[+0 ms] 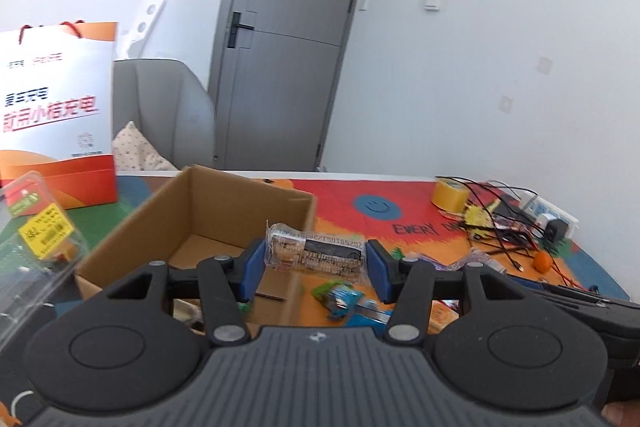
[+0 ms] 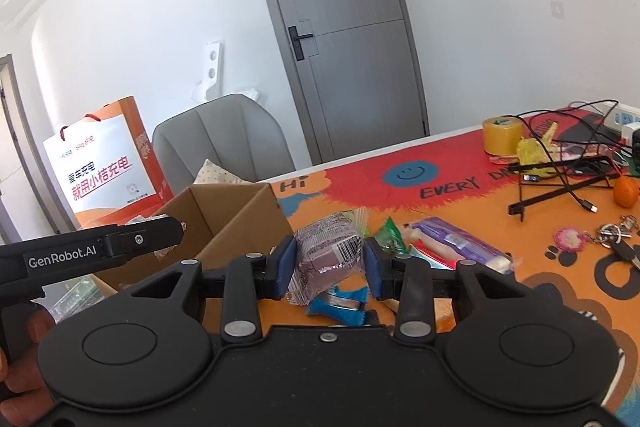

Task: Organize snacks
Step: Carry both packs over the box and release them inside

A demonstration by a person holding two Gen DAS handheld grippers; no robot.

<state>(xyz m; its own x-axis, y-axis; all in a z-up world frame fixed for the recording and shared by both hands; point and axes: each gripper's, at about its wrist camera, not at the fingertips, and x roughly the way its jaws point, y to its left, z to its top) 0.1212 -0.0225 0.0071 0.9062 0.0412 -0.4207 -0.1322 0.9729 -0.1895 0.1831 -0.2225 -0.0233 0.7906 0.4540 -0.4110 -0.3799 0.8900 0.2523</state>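
Each gripper clamped a wrapped snack, the left gripper (image 1: 316,263) a clear packet (image 1: 316,253), the right gripper (image 2: 330,267) a purple packet (image 2: 328,255), seemingly awaiting release over the cardboard box (image 1: 208,211).

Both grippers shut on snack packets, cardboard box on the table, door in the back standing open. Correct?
Not quite: the door is closed, as the right wrist view shows. The left gripper does clamp a clear snack packet, the right gripper a purple packet, and the cardboard box is on the table.

Matte black left gripper (image 1: 316,261) and right gripper (image 2: 330,261), blue pads, silver pivot screws, seemingly rubber-ribbed housing.
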